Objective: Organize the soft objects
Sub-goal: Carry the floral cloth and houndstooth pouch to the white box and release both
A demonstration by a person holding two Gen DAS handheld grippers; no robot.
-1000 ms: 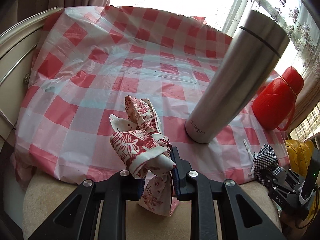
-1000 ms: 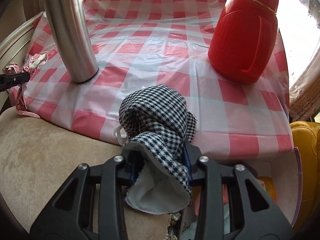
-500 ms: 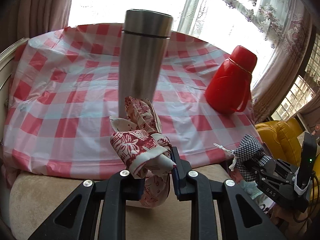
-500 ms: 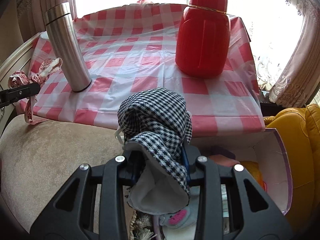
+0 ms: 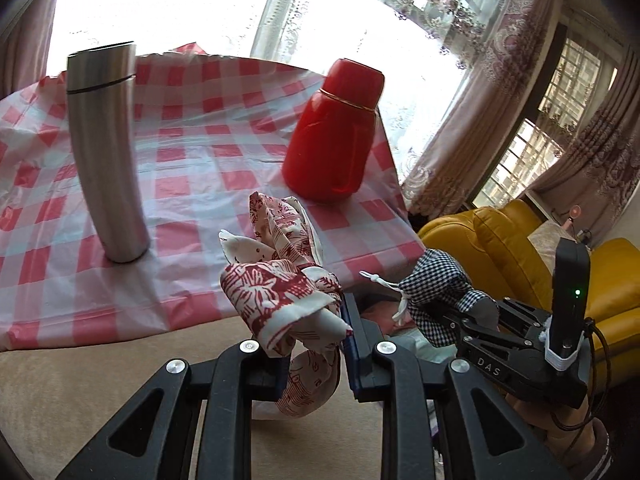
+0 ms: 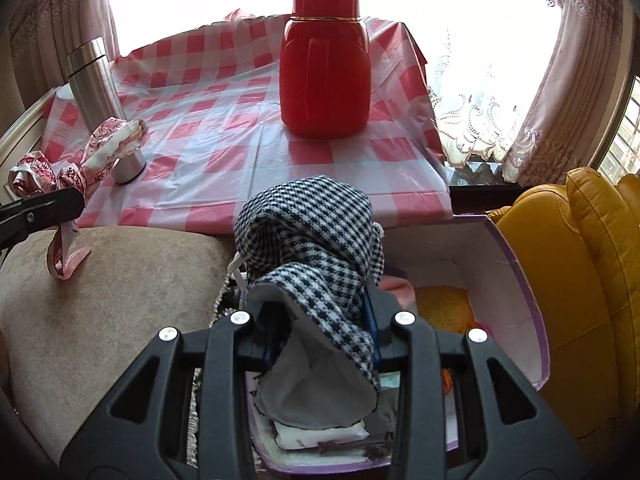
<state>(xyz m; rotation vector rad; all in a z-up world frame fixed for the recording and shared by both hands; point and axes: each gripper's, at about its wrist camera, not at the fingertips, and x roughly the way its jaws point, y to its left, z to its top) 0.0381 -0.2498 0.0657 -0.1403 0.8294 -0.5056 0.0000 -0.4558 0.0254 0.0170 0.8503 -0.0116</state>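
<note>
My left gripper (image 5: pixel 312 344) stayed clamped on the red-printed cloth (image 5: pixel 280 292), my right gripper (image 6: pixel 320 320) on the checked cloth (image 6: pixel 308 236). Since a second earlier, both had swung right: the open box (image 6: pixel 512 280) now lay below my right gripper, the steel flask (image 5: pixel 106 152) far left.

1. The left tool (image 5: pixel 312 344) has matte black, cut-out finger arms, silver screw heads and blue pads.
2. The right tool (image 6: pixel 320 320) matches it; its side reads "DAS".
3. Behind it, an upright black module shows a green light, white ties and black cable.
</note>
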